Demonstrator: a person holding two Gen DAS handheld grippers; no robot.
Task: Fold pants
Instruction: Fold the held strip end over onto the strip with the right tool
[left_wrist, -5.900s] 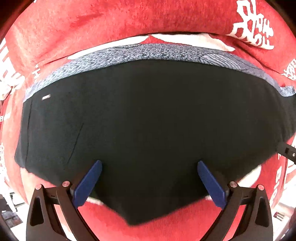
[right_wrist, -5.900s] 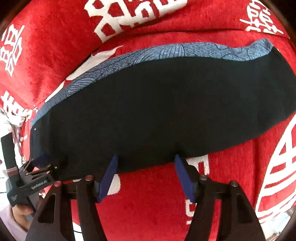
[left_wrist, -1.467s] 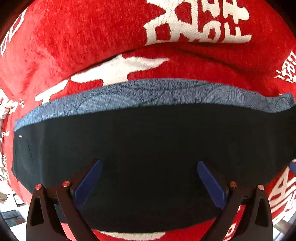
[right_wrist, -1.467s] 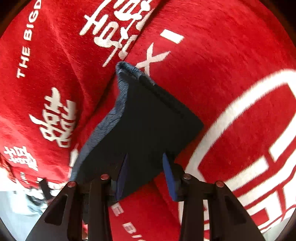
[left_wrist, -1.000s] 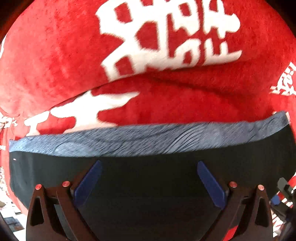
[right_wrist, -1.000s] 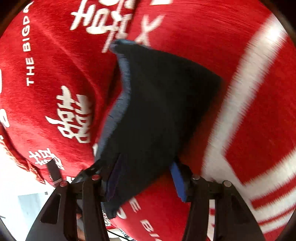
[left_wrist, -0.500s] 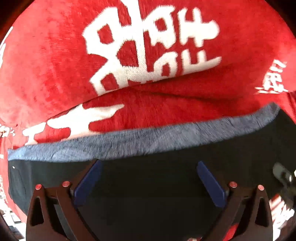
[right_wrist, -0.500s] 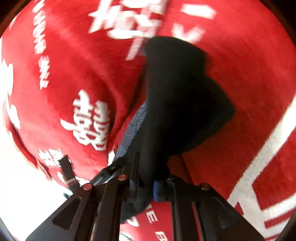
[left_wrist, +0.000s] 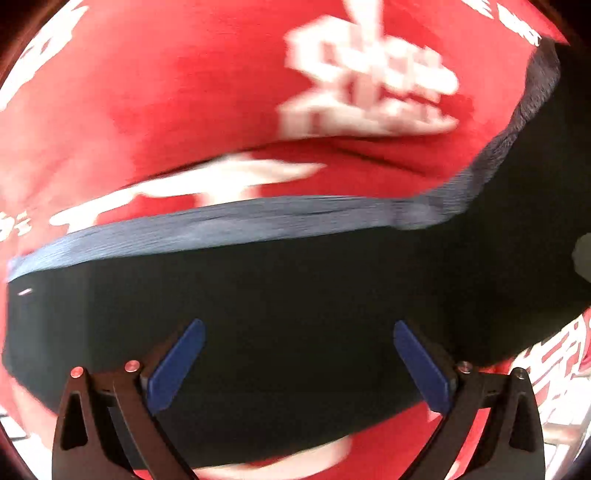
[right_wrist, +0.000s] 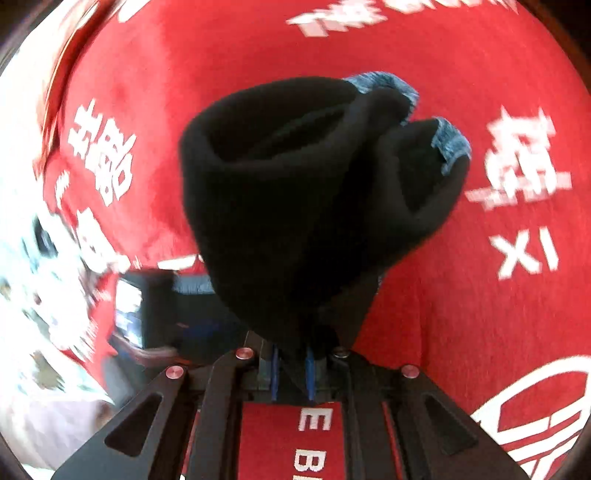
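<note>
The black pants (left_wrist: 295, 295) with a blue-grey patterned band (left_wrist: 221, 225) along the far edge lie on the red cloth. My left gripper (left_wrist: 297, 350) is open, its blue pads (left_wrist: 177, 362) low over the black fabric and empty. The right end of the pants is lifted up at the right of the left wrist view. My right gripper (right_wrist: 291, 369) is shut on that end of the pants (right_wrist: 295, 192), which hangs bunched above the cloth with the blue band (right_wrist: 452, 140) showing at its far side.
The red cloth with white characters (left_wrist: 147, 92) covers the whole surface; it also shows in the right wrist view (right_wrist: 498, 258). At the left of the right wrist view the cloth edge (right_wrist: 92, 295) drops off to a blurred room.
My right gripper closed on the right end of the pants and lifted it off the cloth, swinging it toward the left. The left gripper stayed open over the pants and shifted slightly.
</note>
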